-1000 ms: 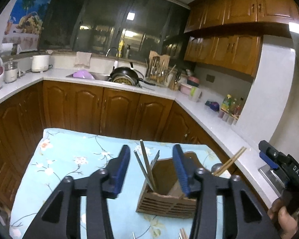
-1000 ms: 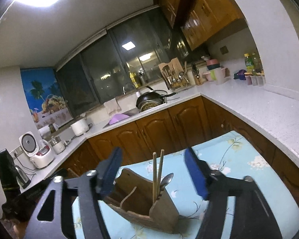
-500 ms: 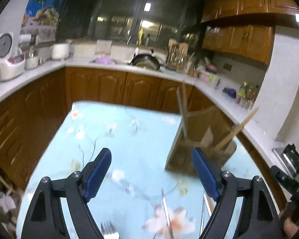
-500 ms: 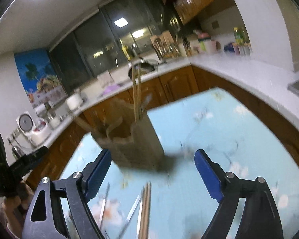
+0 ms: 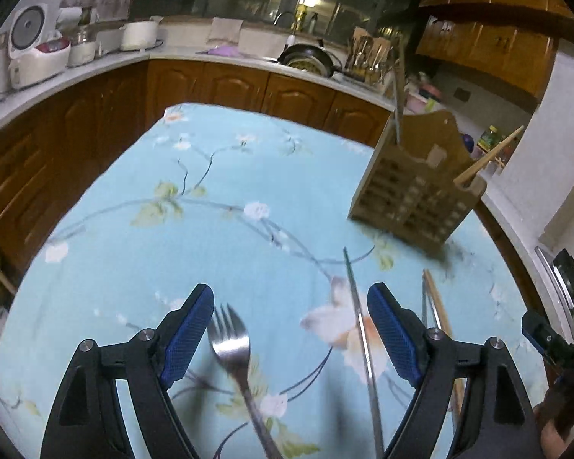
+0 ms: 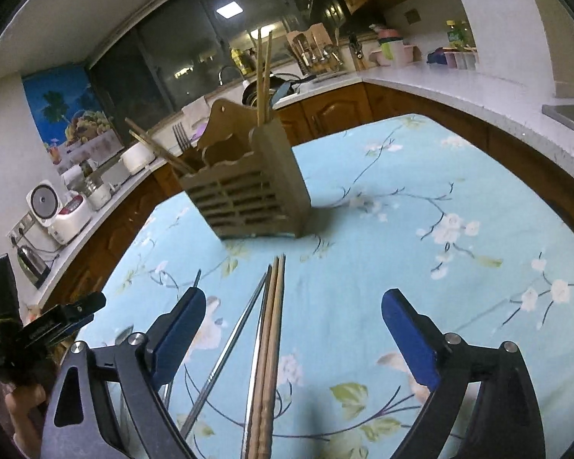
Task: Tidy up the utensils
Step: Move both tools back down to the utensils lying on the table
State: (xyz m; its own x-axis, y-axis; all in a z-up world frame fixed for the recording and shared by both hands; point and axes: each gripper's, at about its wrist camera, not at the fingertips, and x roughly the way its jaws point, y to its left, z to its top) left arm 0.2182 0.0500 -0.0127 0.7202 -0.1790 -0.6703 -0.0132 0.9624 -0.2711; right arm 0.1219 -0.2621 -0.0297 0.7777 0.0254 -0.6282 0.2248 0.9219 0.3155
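Left tool point(image 5: 291, 329) spread above fork point(image 5: 233, 348), holder point(image 6: 248, 191) containing chopsticks point(image 6: 263, 76)

Rice cooker point(image 5: 34, 51), wok point(image 5: 306, 60) on counter point(image 5: 95, 67)

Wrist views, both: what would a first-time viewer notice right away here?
The floral blue tablecloth fills both views, with the slatted wooden utensil holder standing on it, wooden chopsticks and a fork poking out of its top. Nearer the cameras, loose utensils lie flat on the cloth: a metal fork between the open left gripper fingers, and a wooden chopstick pair beside metal chopsticks between the open right gripper fingers.
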